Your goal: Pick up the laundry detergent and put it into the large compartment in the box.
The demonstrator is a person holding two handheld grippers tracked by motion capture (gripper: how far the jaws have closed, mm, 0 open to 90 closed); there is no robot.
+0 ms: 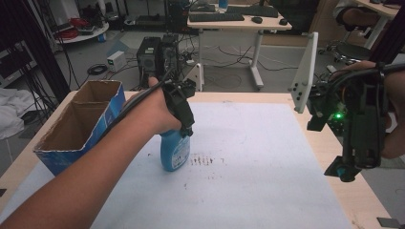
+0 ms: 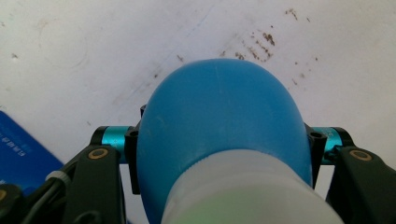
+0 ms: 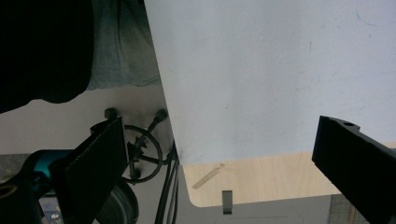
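Note:
A blue spray bottle (image 1: 174,151) stands upright on the white mat (image 1: 258,143), left of the mat's middle. My left gripper (image 1: 186,130) comes down on it from above and is shut on its upper part. In the left gripper view the two jaws press on either side of the bottle's blue shoulder (image 2: 219,116), with its white neck (image 2: 243,186) between them and the camera. My right gripper (image 1: 341,171) hangs over the table's right edge, pointing down. Its jaws stand wide apart in the right gripper view (image 3: 224,140), with nothing between them.
An open cardboard box (image 1: 76,124) with blue sides stands at the table's left edge, close to my left forearm; its corner (image 2: 18,154) also appears beside the left jaw. A white upright panel (image 1: 305,71) stands at the back right. Bare wood (image 1: 353,191) borders the mat on the right.

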